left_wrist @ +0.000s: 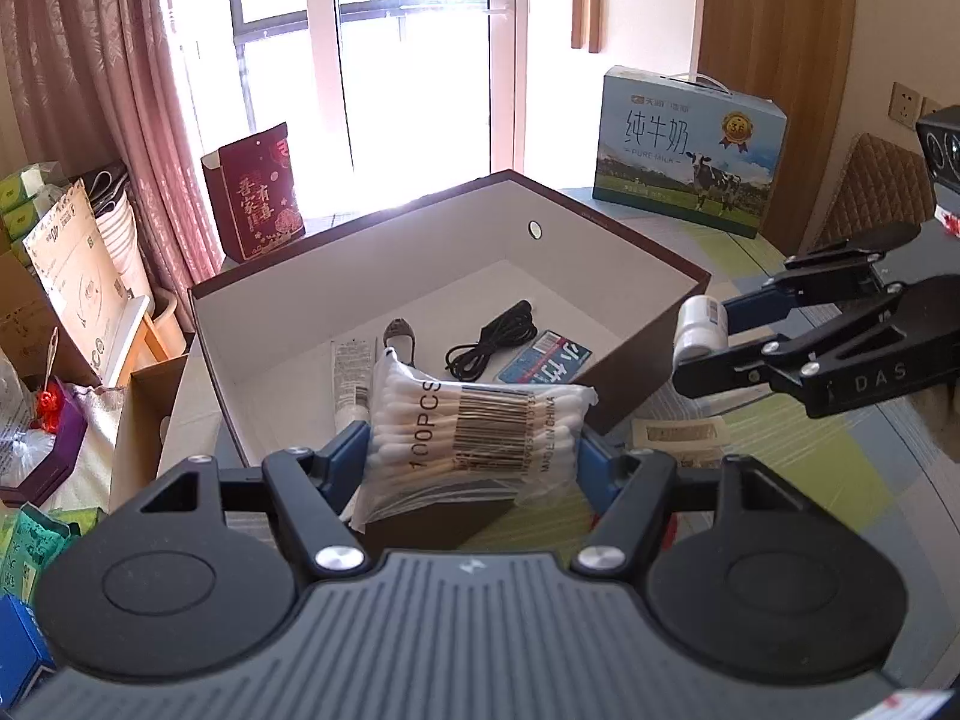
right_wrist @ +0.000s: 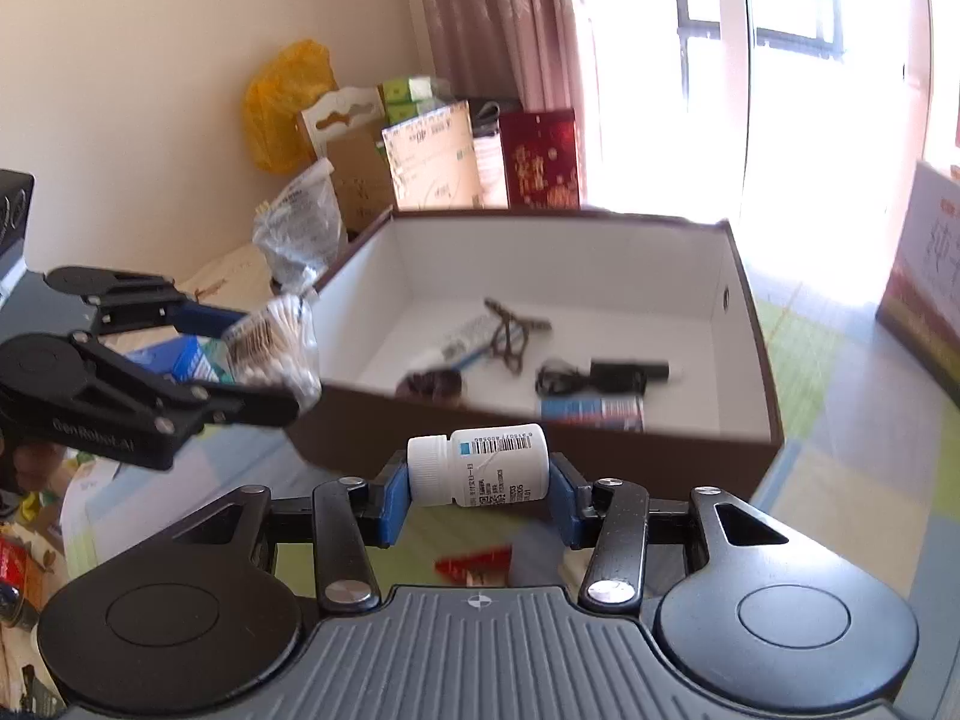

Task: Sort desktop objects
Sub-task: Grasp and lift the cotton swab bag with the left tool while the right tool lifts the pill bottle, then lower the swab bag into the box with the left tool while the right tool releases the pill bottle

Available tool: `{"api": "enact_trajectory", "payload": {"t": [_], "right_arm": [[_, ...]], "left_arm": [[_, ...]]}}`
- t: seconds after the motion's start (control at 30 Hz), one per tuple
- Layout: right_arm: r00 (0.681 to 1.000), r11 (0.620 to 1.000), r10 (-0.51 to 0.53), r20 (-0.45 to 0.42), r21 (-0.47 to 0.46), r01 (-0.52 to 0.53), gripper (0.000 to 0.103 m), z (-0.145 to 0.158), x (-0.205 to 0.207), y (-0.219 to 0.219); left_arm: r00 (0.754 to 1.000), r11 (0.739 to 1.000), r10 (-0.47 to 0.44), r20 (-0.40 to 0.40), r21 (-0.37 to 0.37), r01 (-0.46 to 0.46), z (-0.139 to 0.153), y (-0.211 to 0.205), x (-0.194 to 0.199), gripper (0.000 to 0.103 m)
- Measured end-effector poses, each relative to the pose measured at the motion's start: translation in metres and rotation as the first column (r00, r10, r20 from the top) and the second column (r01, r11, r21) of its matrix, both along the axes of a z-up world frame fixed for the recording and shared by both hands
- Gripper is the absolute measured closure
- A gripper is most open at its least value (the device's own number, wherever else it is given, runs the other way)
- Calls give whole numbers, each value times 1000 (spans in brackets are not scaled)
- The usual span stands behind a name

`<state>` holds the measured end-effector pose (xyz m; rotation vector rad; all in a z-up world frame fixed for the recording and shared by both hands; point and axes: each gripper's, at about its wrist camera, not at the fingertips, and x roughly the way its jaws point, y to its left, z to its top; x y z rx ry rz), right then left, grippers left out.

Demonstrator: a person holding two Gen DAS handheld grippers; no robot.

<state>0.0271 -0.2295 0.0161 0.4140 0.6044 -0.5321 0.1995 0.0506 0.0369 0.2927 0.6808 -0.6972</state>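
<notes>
Two claws raised over the surface (right_wrist: 840,480), each closed on one item. Nearest in the left wrist view, left claw (left_wrist: 474,450) clamped by its blue pads on a clear bag of cotton swabs (left_wrist: 474,420), barcode face up, bag hanging just above the near rim of the box. In the right wrist view, right claw (right_wrist: 478,483) pinching a small white pill bottle (right_wrist: 480,468) end to end, lying sideways with its cap toward the left pad, held above the green-and-blue patterned surface just short of the box wall. Beneath that bottle, a red wrapper (right_wrist: 474,561) flat on the surface.

Just beyond both claws, an open brown box (left_wrist: 648,324) with a white interior. Inside, on the floor of the box: a white tube (left_wrist: 351,372) along the left side, a dark hair clip (left_wrist: 399,336) beside it, a coiled black cable (left_wrist: 498,339) near the middle, and a blue packet (left_wrist: 543,360) to its right. Far wall marked with one round grommet hole.

Past the box, a blue milk carton case (left_wrist: 690,150) upright on the surface to the right, a red gift bag (left_wrist: 255,192) standing at the window side, and stacked cardboard boxes (left_wrist: 78,282) off the left edge by the curtain.
</notes>
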Motion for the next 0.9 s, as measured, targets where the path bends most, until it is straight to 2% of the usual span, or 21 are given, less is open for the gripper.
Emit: {"api": "enact_trajectory", "payload": {"t": [0.2, 0.37, 0.6, 0.77, 0.9], "right_arm": [[999, 1000, -3, 32, -23, 4, 59, 14, 31, -40], [999, 1000, 26, -24, 2, -26, 59, 3, 63, -71], [981, 989, 119, -152, 109, -103, 59, -31, 94, -96], [966, 962, 176, -188, 240, -128, 59, -51, 107, -113], [949, 946, 213, -233, 293, -140, 58, -61, 121, -121]], "left_arm": [[1000, 1000, -4, 6, 19, 4, 5, -9, 42, 36], [1000, 998, -3, -22, 67, 5, -3, -16, 82, 36], [992, 977, -5, -130, 213, 33, -32, -23, 117, 36], [977, 958, -37, -211, 270, 94, -51, -32, 129, 36], [968, 933, -64, -241, 329, 144, -63, -38, 135, 36]]}}
